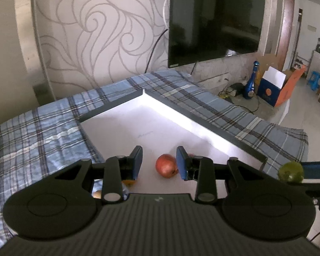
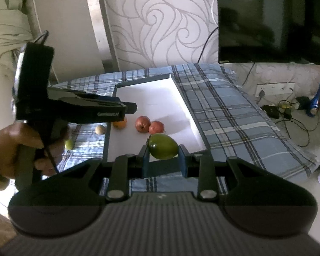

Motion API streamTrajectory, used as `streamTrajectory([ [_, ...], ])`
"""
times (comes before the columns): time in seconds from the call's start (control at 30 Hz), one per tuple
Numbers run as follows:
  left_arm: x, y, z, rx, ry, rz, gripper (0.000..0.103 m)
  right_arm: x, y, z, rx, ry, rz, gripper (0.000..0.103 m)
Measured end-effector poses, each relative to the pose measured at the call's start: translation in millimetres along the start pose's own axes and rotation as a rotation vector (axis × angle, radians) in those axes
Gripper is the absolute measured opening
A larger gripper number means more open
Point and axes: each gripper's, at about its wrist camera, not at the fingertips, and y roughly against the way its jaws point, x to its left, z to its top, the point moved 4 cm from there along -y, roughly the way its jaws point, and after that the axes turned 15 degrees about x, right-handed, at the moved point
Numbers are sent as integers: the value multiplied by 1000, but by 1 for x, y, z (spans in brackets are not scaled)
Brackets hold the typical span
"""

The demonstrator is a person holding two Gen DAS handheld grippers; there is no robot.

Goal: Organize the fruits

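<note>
Green fruit [image 2: 163, 146] in right hand-held gripper [image 2: 163, 160]

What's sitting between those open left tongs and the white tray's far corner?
One round red apple on the white tray, just beyond the left tongs; past it the tray is bare, seen in the left wrist view.

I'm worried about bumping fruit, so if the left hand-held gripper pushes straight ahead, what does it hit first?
Probably the round red apple on the white tray, lying just ahead of the open left hand-held gripper near its right finger. Depth is uncertain.
</note>
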Motion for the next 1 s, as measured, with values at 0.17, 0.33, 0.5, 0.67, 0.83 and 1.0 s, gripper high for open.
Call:
streamTrajectory([
  [0.17, 13, 4, -13, 20, 51, 30, 40, 4, -8, 5, 15, 26, 33, 32],
  [0.33, 27, 12, -27, 33, 105, 63, 40, 8, -18, 12, 29, 58, 66, 32],
  [0.5, 37, 23, -39, 34, 158, 92, 40, 7, -28, 21, 37, 83, 84, 32],
  [0.67, 45, 37, -54, 35, 202, 113, 40, 4, -42, 30, 49, 110, 70, 32],
  [0.83, 52, 48, -67, 32, 244, 145, 40, 0, -61, 34, 83, 121, 67, 32],
  [1.0, 60, 57, -79, 39, 281, 172, 40, 1, -76, 38, 99, 150, 59, 32],
])
